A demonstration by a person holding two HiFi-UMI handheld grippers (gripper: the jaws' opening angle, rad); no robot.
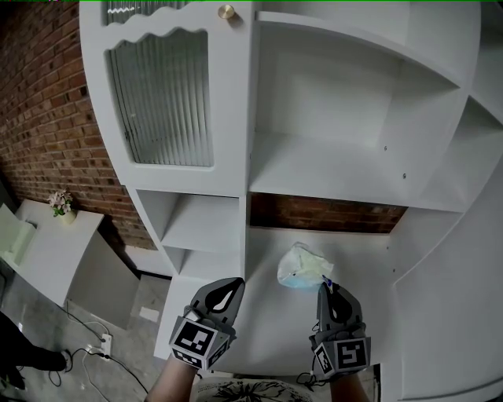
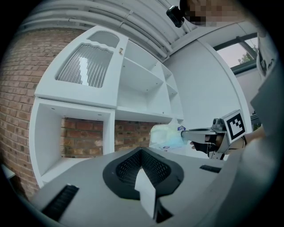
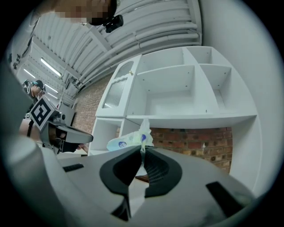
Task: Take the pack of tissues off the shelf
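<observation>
The pack of tissues (image 1: 302,268), a pale crinkled wrapper with blue print, sits at the front of the low open compartment of the white shelf unit (image 1: 330,180). My right gripper (image 1: 324,287) is shut on its near edge, and the right gripper view shows the wrapper (image 3: 126,141) pinched at the tips (image 3: 142,150). Whether the pack rests on the board I cannot tell. My left gripper (image 1: 234,289) hovers to the left, shut and empty. In the left gripper view, the pack (image 2: 166,135) hangs from the right gripper (image 2: 195,132).
The unit has a ribbed glass door (image 1: 161,98) with a brass knob (image 1: 226,12) at upper left, and bare upper shelves. A brick wall (image 1: 39,118) stands behind. A small flower pot (image 1: 61,202) sits on a low white table, with a power strip and cables (image 1: 102,343) on the floor.
</observation>
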